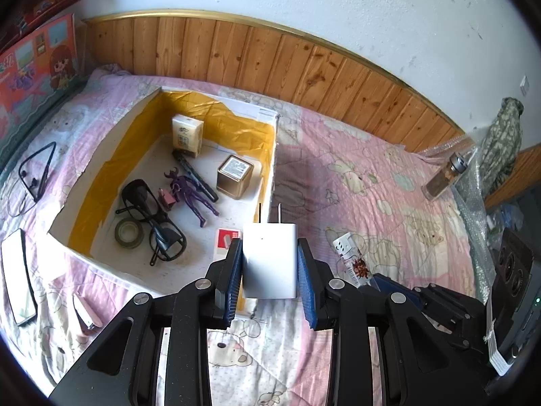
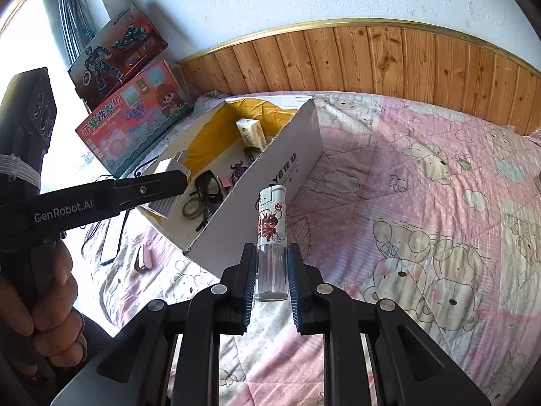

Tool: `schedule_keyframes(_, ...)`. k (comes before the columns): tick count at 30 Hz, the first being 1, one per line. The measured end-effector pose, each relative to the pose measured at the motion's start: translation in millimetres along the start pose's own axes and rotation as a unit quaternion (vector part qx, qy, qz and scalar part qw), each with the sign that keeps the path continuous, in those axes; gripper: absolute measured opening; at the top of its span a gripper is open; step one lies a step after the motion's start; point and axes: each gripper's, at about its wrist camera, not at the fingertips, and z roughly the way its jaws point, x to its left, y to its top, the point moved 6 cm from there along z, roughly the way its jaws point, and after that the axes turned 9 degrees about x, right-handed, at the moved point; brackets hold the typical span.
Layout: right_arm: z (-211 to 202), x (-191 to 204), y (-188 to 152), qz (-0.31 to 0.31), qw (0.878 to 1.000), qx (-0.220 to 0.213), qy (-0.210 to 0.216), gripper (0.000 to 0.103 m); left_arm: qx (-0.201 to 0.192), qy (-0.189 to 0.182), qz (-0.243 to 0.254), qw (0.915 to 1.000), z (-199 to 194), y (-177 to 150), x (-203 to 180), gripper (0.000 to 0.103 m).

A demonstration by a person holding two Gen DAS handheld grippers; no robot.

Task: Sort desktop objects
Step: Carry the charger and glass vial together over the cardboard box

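Observation:
My left gripper (image 1: 269,264) is shut on a white plug charger (image 1: 269,257), prongs up, held over the near right corner of the open white box (image 1: 101,155). In the right wrist view the same charger (image 2: 169,165) shows in the left gripper (image 2: 175,182) above the box rim. My right gripper (image 2: 272,270) is shut on a clear lighter (image 2: 270,237) with a cartoon print, held above the quilt beside the box wall (image 2: 270,186). The lighter (image 1: 351,257) also shows in the left wrist view. Inside the box lie glasses (image 1: 148,216), a tape roll (image 1: 128,233), a purple figure (image 1: 189,196), a tissue pack (image 1: 187,135) and a gold tin (image 1: 235,176).
A phone (image 1: 17,277), a pink clip (image 1: 86,311) and a black cable (image 1: 37,172) lie on the quilt left of the box. A bottle (image 1: 446,176) stands at the far right. Two toy boxes (image 2: 132,115) lean on the wall. A hand (image 2: 44,297) holds the left gripper.

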Motion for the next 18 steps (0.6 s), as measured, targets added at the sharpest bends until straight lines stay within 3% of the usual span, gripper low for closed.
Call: schedule_keyframes(18,12,46,27,-0.042,0.999,0.000,0.012,0.019,-0.009,0.013,-0.033,0.9993,-2,34,62,0.031)
